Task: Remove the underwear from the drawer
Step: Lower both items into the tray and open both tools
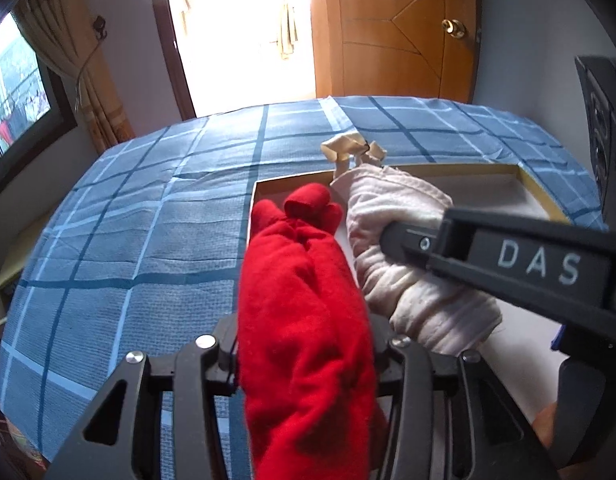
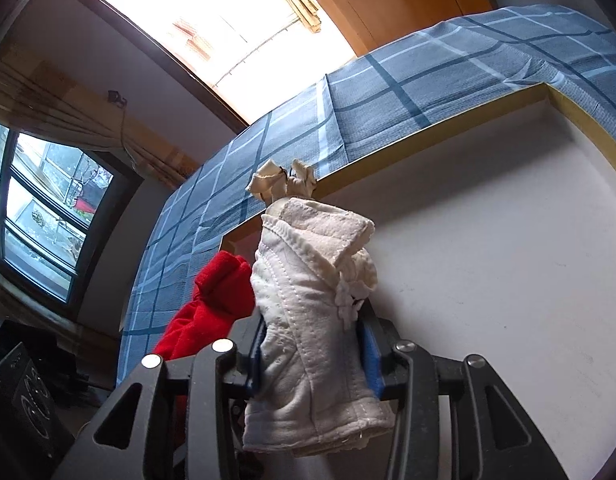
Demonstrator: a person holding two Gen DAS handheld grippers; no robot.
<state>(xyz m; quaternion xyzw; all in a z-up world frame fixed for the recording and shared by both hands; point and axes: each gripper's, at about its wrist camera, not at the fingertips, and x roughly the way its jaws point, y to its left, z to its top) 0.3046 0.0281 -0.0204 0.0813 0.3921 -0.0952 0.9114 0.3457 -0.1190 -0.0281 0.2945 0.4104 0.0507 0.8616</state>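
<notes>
Both pieces look gripped, so the step in hand is judged to be the lift clear of the drawer [image 1: 543,196]: raise each one straight up until its hanging end is above the wooden rim, then carry it across to the checked bedcover [image 1: 148,220], keeping the two bundles apart so they don't snag.

On the left, the left gripper [image 1: 304,356] has its jaws closed on the red underwear [image 1: 300,280], which fills the space between the fingers and bulges forward past their tips. It points ahead over the drawer's left corner, roughly level.

To its right, the right gripper [image 2: 311,364] is clamped on the white underwear [image 2: 311,304]; the blue pads [image 2: 373,364] press into both sides of the roll, whose folded top stands beyond the fingertips and whose hem hangs below them. It is rolled to one side, aimed over the bare white drawer floor, and in the left view its arm crosses in just right of the red bundle
</notes>
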